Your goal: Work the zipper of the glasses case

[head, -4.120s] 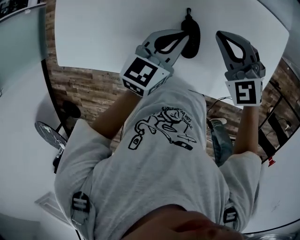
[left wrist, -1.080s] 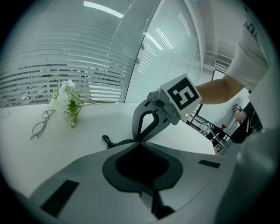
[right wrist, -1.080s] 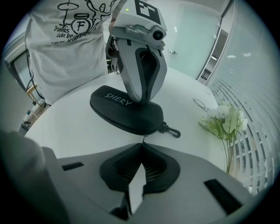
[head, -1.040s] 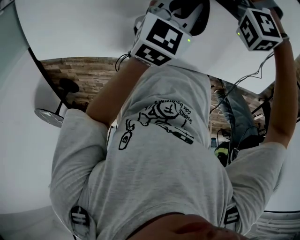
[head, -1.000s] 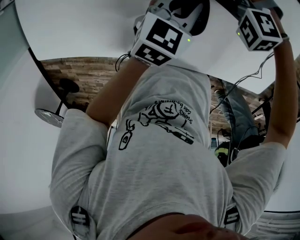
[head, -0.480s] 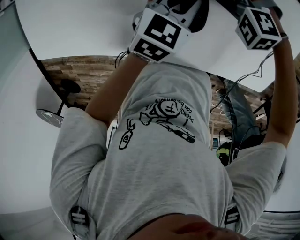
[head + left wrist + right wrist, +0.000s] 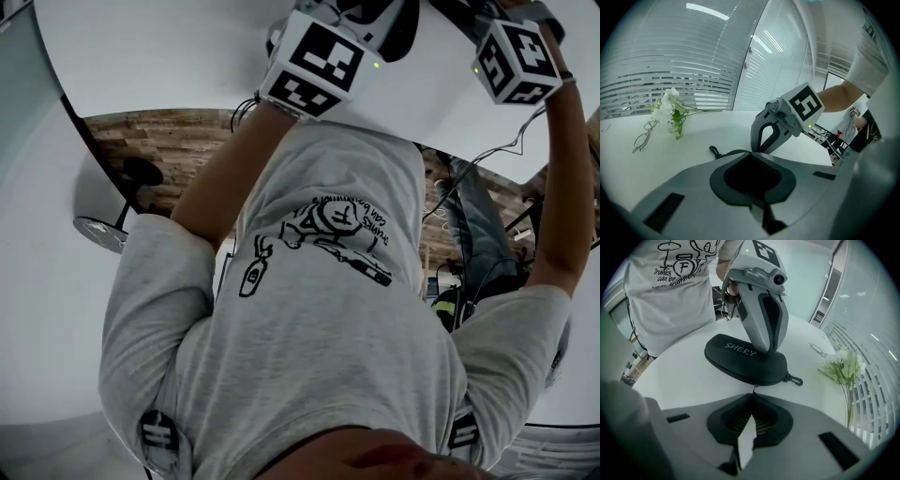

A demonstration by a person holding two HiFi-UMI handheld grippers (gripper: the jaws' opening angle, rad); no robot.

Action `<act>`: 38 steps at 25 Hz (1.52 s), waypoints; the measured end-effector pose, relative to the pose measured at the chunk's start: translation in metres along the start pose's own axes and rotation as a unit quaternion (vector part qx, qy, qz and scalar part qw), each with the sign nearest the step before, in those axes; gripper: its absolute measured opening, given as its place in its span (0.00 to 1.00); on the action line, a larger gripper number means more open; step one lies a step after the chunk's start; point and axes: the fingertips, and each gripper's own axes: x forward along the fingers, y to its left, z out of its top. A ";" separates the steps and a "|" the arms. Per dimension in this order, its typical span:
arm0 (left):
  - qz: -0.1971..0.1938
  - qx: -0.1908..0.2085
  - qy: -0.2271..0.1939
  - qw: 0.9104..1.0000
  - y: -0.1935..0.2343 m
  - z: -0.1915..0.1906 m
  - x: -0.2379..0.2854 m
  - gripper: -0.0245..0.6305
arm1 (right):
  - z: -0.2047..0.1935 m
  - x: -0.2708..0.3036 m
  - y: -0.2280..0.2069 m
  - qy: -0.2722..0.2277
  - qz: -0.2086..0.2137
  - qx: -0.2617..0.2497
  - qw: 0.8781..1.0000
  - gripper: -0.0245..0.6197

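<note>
The black glasses case (image 7: 740, 364) lies on the white table (image 7: 679, 380), its clip (image 7: 796, 379) pointing right. In the right gripper view, my left gripper (image 7: 765, 347) stands shut with its tips pressed on the top of the case. My right gripper (image 7: 753, 394) is shut on the zipper pull (image 7: 753, 389) at the case's near edge. In the left gripper view, my left gripper (image 7: 751, 153) hides most of the case; only the clip (image 7: 714, 151) shows, and the right gripper (image 7: 757, 149) sits just beyond. In the head view the case (image 7: 403, 33) peeks out between both marker cubes.
A bunch of white flowers (image 7: 843, 364) and a pair of glasses (image 7: 818, 350) lie further along the table, also in the left gripper view as flowers (image 7: 670, 110) and glasses (image 7: 642, 140). The table's near edge (image 7: 187, 111) runs just in front of my body.
Since four seconds ago both grippers have gone forward and closed in on the case. Over the last second they have barely shifted.
</note>
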 end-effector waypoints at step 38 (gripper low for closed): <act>0.007 0.017 0.008 1.000 -0.004 0.003 0.039 0.07 | -0.018 0.007 0.057 -0.023 0.016 0.046 0.999 0.04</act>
